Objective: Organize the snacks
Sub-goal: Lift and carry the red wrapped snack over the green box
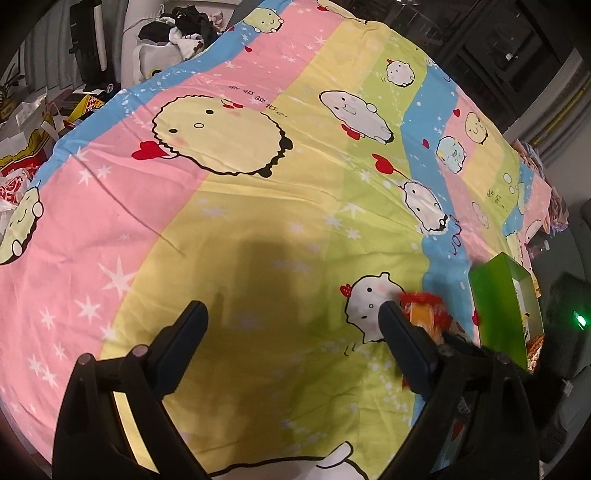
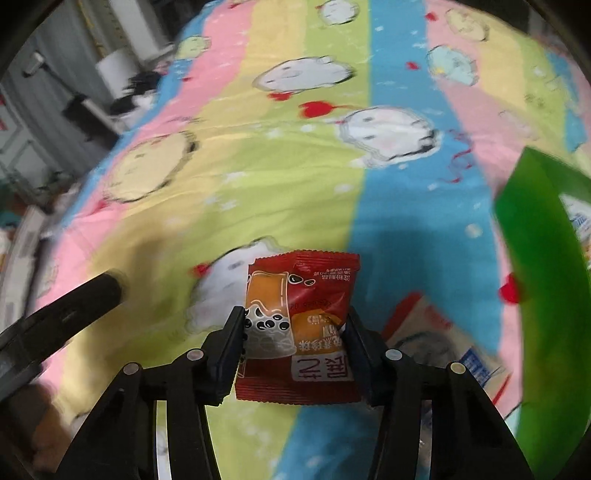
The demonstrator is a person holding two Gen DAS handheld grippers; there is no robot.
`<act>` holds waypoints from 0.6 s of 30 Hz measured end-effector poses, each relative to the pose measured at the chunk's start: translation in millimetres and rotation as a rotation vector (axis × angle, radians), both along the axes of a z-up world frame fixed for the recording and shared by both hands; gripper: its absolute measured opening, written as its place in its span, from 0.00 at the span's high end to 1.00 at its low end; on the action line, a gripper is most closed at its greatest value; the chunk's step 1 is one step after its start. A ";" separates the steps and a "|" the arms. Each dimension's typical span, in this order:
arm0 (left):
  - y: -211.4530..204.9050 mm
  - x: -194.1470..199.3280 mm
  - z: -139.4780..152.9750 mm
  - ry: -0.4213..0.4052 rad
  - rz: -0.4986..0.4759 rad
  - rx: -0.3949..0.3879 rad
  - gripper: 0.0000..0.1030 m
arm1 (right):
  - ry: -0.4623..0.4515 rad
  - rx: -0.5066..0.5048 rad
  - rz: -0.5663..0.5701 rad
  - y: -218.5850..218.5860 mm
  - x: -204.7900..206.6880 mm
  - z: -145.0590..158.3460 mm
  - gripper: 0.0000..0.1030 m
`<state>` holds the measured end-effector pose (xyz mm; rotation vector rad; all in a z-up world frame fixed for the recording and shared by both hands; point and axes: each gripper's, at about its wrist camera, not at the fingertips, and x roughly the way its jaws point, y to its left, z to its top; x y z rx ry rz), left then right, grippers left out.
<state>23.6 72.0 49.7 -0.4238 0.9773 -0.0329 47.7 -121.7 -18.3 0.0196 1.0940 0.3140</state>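
Note:
My right gripper [image 2: 295, 325] is shut on a red snack packet [image 2: 301, 295] with a milk-tea picture, held above the cartoon bedsheet [image 2: 258, 177]. A green box [image 2: 546, 266] stands open at the right; it also shows in the left wrist view [image 1: 498, 306]. My left gripper [image 1: 291, 314] is open and empty over the sheet. The red packet [image 1: 424, 310] shows blurred just right of the left gripper's right finger. A white and red snack packet [image 2: 436, 332] lies on the sheet beside the green box.
The bedsheet [image 1: 258, 184] covers a wide flat surface. Clutter, bags and boxes [image 1: 33, 125] lie past its far left edge. Dark clothes [image 1: 184, 26] are piled beyond the far edge. A dark device with a green light [image 1: 576, 317] sits at the right.

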 end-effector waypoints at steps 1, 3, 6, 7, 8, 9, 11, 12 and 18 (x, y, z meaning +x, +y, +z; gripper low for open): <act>0.0 -0.4 0.4 0.000 0.001 -0.002 0.10 | 0.018 0.031 0.030 1.2 -4.7 1.4 0.48; -0.7 -0.7 0.3 0.004 -0.001 -0.006 0.10 | 0.048 0.059 0.083 6.4 -14.4 2.2 0.48; -3.3 -1.1 0.2 0.010 -0.011 -0.002 0.12 | 0.077 0.057 0.110 11.9 -22.6 -0.1 0.48; -4.4 -1.4 0.2 0.011 -0.016 -0.001 0.13 | 0.090 0.053 0.115 12.7 -23.5 -1.1 0.47; -5.2 -1.6 0.0 0.013 -0.020 -0.002 0.13 | 0.099 0.049 0.115 11.9 -24.3 -1.0 0.47; -6.3 -1.9 -0.1 0.016 -0.026 -0.005 0.15 | 0.101 0.054 0.104 7.9 -24.9 1.1 0.47; -7.8 -2.0 -0.7 0.022 -0.037 -0.012 0.18 | 0.099 0.076 0.084 -1.5 -26.6 7.9 0.41; -9.3 -2.4 -0.9 0.026 -0.042 -0.017 0.20 | 0.093 0.097 0.071 -8.7 -27.7 13.3 0.38; -31.6 -4.8 -5.0 0.059 -0.128 -0.031 0.31 | -0.001 0.190 -0.037 -45.2 -26.6 38.0 0.37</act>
